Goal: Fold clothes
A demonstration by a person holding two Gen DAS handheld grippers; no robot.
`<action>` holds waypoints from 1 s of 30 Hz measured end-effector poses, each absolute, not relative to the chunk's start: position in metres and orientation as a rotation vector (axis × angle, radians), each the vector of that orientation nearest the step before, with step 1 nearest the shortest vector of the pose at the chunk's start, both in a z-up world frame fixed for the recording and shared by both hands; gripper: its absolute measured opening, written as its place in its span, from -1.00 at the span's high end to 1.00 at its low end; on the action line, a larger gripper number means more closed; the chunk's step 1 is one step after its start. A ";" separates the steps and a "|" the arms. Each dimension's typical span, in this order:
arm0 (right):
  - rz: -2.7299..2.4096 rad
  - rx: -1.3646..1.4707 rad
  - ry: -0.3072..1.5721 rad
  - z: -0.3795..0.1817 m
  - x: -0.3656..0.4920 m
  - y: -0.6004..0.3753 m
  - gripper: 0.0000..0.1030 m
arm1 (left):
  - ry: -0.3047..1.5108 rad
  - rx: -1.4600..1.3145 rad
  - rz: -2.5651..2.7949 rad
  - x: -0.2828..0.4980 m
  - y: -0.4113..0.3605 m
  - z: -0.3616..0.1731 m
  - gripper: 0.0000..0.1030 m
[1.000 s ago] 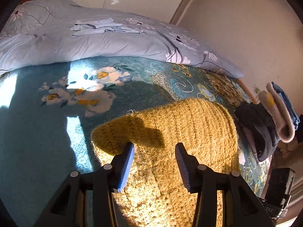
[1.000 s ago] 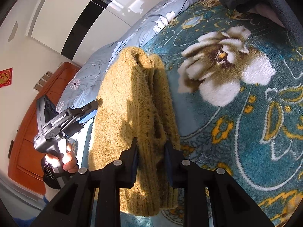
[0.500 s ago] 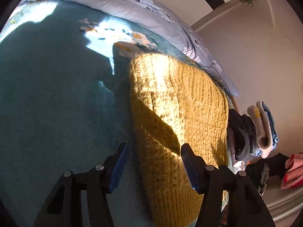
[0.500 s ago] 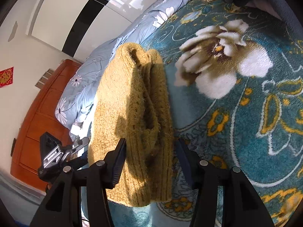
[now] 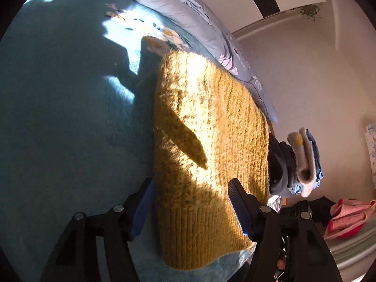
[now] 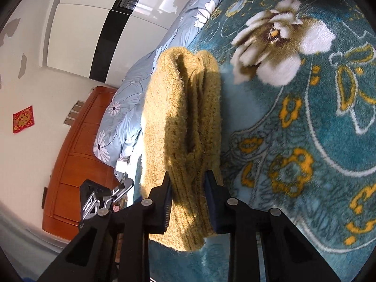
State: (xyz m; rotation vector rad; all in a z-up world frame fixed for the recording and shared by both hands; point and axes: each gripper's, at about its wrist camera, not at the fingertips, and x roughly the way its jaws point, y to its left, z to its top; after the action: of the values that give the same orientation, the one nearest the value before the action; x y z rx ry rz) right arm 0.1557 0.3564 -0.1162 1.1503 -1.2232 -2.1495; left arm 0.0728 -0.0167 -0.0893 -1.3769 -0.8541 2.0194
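The near hem of the mustard sweater (image 6: 185, 117) is hidden behind the right gripper (image 6: 188, 195); the stacked clothes (image 5: 296, 164) are partly masked by the sweater's edge, their kinds undeterminable.

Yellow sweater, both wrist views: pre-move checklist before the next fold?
1. Right hand-held gripper on the yellow sweater: jaws closing, folded edge between the pads. Ok.
2. Left hand-held gripper gripping: not ok; jaws opening, astride the sweater's near end, pads not pressing.
3. Sweater flat on the teal blanket: ok in the left view; layers bunch at the right gripper.
4. Folded pile apart from the sweater: cannot tell; it sits right at the sweater's far edge.
5. Landing area on the blanket: ok.
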 end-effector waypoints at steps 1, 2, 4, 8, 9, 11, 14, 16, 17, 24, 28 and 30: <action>-2.151 1.150 -1.205 -0.113 0.159 0.352 0.49 | -0.854 -1.354 2.033 0.070 -0.018 -0.083 -0.32; -2.166 1.152 -1.179 -0.111 0.162 0.349 0.49 | -0.853 -1.332 2.045 0.068 -0.019 -0.077 -0.32; -2.185 1.153 -1.145 -0.107 0.166 0.345 0.49 | -0.839 -1.324 2.072 0.067 -0.019 -0.072 -0.32; -2.162 1.143 -1.192 -0.107 0.167 0.353 0.51 | -0.808 -1.386 2.109 0.073 -0.023 -0.084 -0.32; -2.164 1.148 -1.189 -0.107 0.166 0.353 0.51 | -0.815 -1.417 2.094 0.075 -0.025 -0.092 -0.32; -2.158 1.153 -1.200 -0.110 0.166 0.354 0.51 | -0.849 -1.469 2.035 0.084 -0.035 -0.111 -0.32; -2.150 1.156 -1.217 -0.113 0.165 0.357 0.50 | -0.886 -1.469 1.965 0.093 -0.032 -0.120 -0.32; -2.149 1.158 -1.215 -0.113 0.165 0.357 0.50 | -0.875 -1.458 1.945 0.098 -0.026 -0.119 -0.32; -2.152 1.159 -1.213 -0.113 0.164 0.357 0.50 | -0.868 -1.452 1.937 0.101 -0.022 -0.119 -0.32; -2.165 1.167 -1.217 -0.113 0.167 0.357 0.50 | -0.842 -1.396 2.011 0.107 -0.019 -0.110 0.35; -2.163 1.175 -1.190 -0.108 0.168 0.346 0.50 | -0.856 -1.345 2.046 0.098 -0.034 -0.097 0.48; -2.143 1.185 -1.141 -0.104 0.168 0.327 0.50 | -0.794 -1.299 2.127 0.087 -0.042 -0.081 0.51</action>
State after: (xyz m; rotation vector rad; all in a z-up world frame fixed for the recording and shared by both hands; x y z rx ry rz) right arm 0.1678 0.3274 -0.1038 1.1850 -1.1409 -2.1427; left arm 0.0868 -0.0419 -0.0812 -1.2986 -0.7942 2.1273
